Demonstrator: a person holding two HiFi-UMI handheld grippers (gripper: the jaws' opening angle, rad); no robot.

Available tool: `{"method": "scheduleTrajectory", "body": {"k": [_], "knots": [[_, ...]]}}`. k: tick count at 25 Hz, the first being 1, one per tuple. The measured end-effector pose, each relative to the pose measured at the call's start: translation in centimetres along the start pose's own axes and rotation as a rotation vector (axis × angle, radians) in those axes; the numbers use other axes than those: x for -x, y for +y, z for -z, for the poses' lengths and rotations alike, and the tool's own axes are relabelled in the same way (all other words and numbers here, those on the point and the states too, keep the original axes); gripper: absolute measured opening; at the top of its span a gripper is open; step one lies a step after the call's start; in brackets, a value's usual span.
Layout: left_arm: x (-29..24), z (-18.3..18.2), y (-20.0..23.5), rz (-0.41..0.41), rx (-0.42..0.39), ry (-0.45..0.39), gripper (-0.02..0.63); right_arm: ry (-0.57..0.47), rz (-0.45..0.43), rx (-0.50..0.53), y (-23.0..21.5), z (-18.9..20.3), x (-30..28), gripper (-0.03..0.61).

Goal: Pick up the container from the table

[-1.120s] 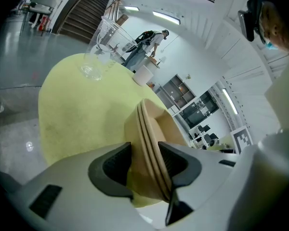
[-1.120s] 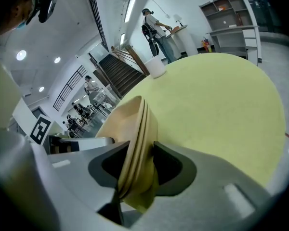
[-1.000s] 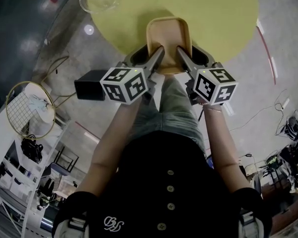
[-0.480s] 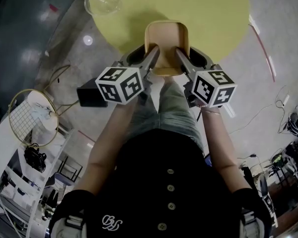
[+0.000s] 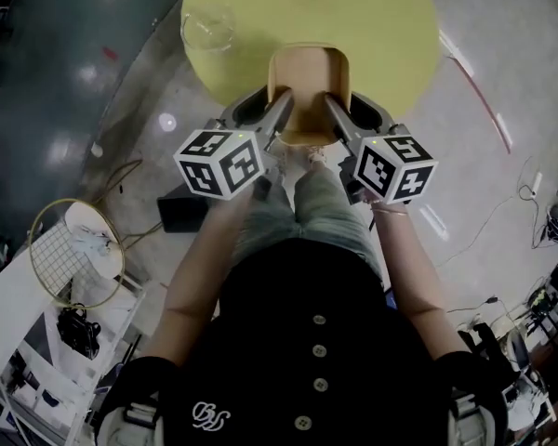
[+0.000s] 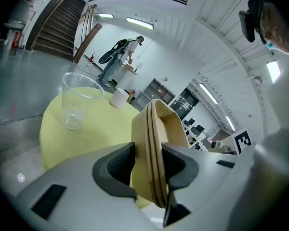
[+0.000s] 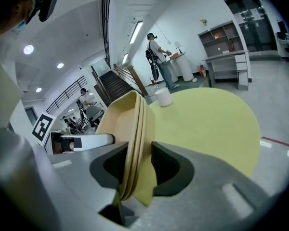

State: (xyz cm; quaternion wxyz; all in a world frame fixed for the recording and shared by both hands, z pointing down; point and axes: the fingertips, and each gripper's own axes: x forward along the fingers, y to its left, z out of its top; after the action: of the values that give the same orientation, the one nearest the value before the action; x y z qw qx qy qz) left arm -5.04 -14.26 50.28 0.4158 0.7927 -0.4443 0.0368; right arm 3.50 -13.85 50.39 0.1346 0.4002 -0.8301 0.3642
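Note:
A tan, shallow container (image 5: 307,86) hangs above the near edge of the round yellow table (image 5: 381,26), held by its two side rims. My left gripper (image 5: 281,111) is shut on the left rim, and in the left gripper view that rim (image 6: 156,129) stands edge-on between the dark pads (image 6: 116,170). My right gripper (image 5: 333,110) grips the right rim. Its jaws are closing, with the rim (image 7: 130,129) pinched between its pads (image 7: 168,165). In the right gripper view the left gripper's marker cube (image 7: 42,126) shows beyond the container.
A clear plastic cup (image 5: 207,28) stands on the table's far left, also seen from the left gripper (image 6: 77,105). A small white cup (image 7: 163,96) sits at the table's far side. On the floor lie a black box (image 5: 181,212), a yellow-rimmed net (image 5: 74,249) and cables. People stand far off.
Both grippers have risen together with the container, which has left the tabletop. The table and clear cup look smaller and farther below.

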Motion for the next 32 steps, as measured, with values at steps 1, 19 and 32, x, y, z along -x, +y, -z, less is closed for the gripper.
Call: {"method": "scheduleTrajectory", "body": {"k": [1, 19, 32], "knots": [[0.2, -0.5, -0.3, 0.012, -0.016, -0.004, 0.129, -0.015, 0.005, 0.003, 0.3, -0.4, 0.3, 0.107], [5.2, -7.5, -6.0, 0.183, -0.197, -0.124, 0.129, -0.282, 0.065, 0.042, 6.3, -6.6, 5.2, 0.103], [7.1, -12.2, -10.3, 0.260, -0.314, -0.255, 0.129, -0.411, 0.043, 0.149, 8.6, -11.7, 8.3, 0.101]]}}
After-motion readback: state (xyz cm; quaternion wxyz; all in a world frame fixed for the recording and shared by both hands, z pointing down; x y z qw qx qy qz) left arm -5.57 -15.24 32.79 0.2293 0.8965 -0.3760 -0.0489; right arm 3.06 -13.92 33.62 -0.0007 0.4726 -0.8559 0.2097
